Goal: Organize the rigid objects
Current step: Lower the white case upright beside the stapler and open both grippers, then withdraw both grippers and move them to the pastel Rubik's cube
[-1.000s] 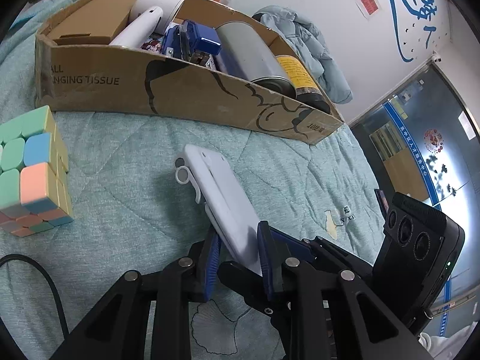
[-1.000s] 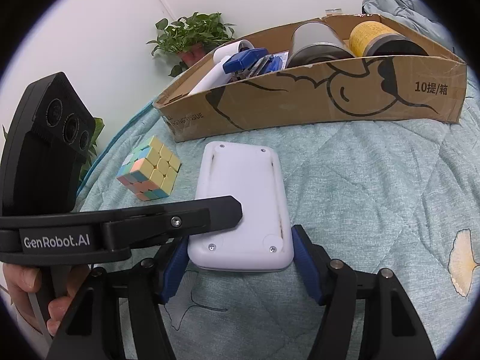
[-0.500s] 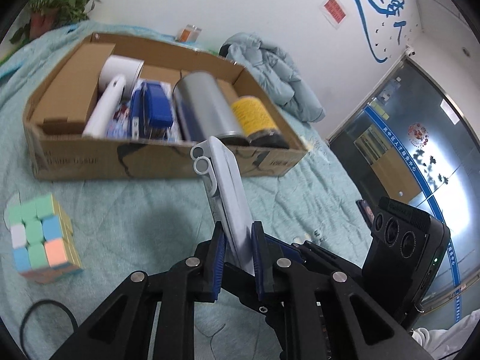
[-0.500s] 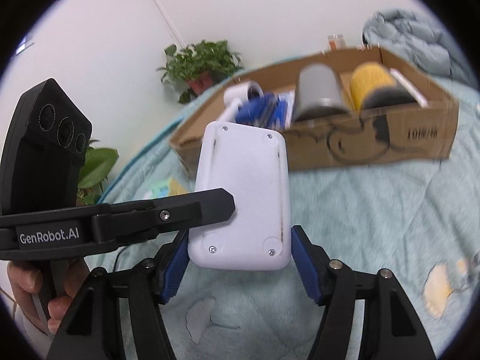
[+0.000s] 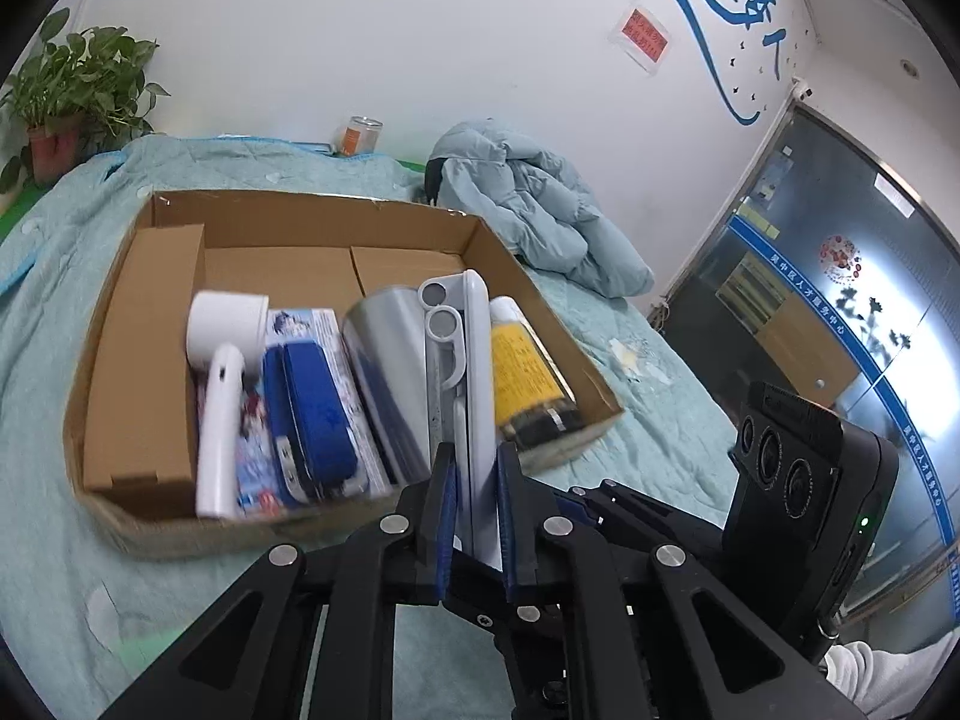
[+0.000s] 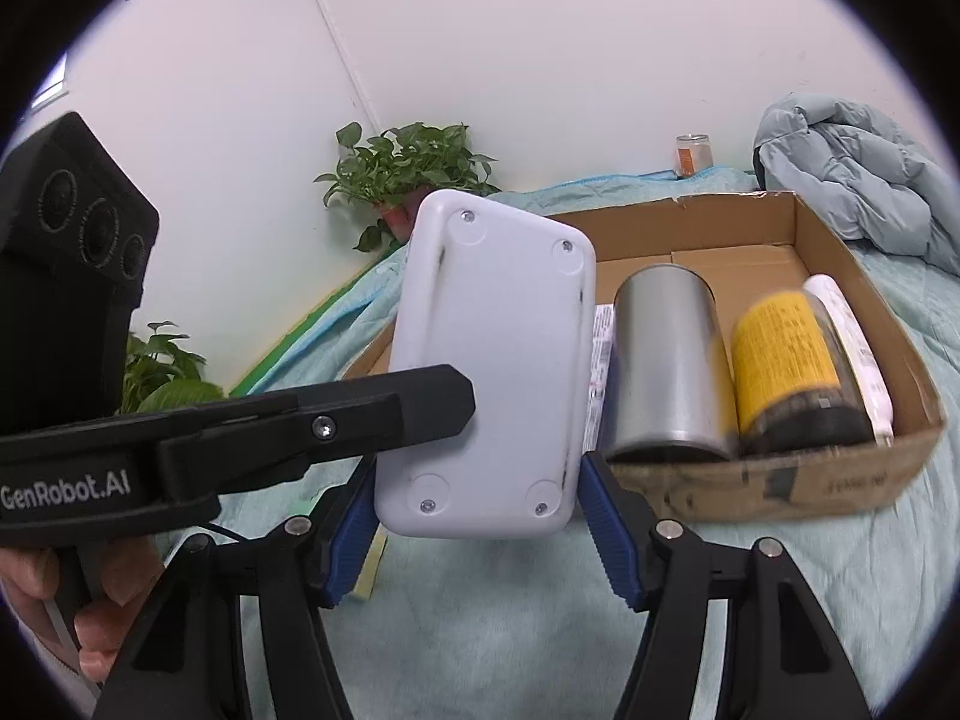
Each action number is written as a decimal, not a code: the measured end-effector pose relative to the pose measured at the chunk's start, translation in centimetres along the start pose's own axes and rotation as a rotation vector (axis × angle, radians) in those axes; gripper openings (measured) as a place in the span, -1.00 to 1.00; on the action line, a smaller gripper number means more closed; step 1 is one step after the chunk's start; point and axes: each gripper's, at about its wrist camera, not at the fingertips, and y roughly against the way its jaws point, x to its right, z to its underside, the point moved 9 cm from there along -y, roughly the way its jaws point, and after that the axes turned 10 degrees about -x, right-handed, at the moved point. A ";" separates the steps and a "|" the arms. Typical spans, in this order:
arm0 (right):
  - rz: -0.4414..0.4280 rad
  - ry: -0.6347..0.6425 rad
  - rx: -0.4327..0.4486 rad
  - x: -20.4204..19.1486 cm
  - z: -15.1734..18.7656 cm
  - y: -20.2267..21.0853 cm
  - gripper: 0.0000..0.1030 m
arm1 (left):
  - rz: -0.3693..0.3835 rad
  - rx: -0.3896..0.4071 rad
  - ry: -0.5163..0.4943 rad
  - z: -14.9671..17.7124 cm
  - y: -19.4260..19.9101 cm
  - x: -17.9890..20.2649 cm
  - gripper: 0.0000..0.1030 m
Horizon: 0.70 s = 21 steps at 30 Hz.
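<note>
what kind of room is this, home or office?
Probably an office or lab space with a quilt spread as a work surface: a glass door with signage, a wall slogan decal and potted plants suggest a workplace.

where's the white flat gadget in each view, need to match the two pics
Left wrist: the white gadget stands edge-on at centre, pinched in the left tongs, in front of the cardboard box.
Right wrist: its flat back faces the camera left of centre, between the open right tongs.
Shared landmark: the silver can lying in the box.
</note>
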 end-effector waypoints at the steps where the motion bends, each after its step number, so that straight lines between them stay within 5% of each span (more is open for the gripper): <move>1: -0.005 -0.002 -0.008 0.2 -0.7 -0.5 0.22 | 0.001 -0.004 0.007 -0.7 -0.2 -0.4 -0.83; 11: -0.018 -0.076 -0.151 3.1 -4.3 -5.5 0.25 | 0.072 -0.119 0.164 -6.0 -5.4 -5.8 -0.82; 14: -0.025 -0.091 -0.160 3.6 -3.6 -5.1 0.26 | 0.012 -0.121 0.214 -6.0 -6.0 -7.7 -0.81; 15: -0.009 -0.087 -0.152 3.8 -3.3 -4.6 0.28 | 0.018 -0.109 0.228 -6.0 -5.7 -8.0 -0.64; 18: 0.058 -0.036 -0.114 3.9 -2.2 -2.6 0.54 | -0.013 -0.017 0.241 -6.0 -3.1 -8.5 0.29; 21: 0.096 0.020 -0.073 4.2 -0.9 -0.9 0.59 | -0.149 0.077 0.163 -5.2 -0.2 -8.3 0.52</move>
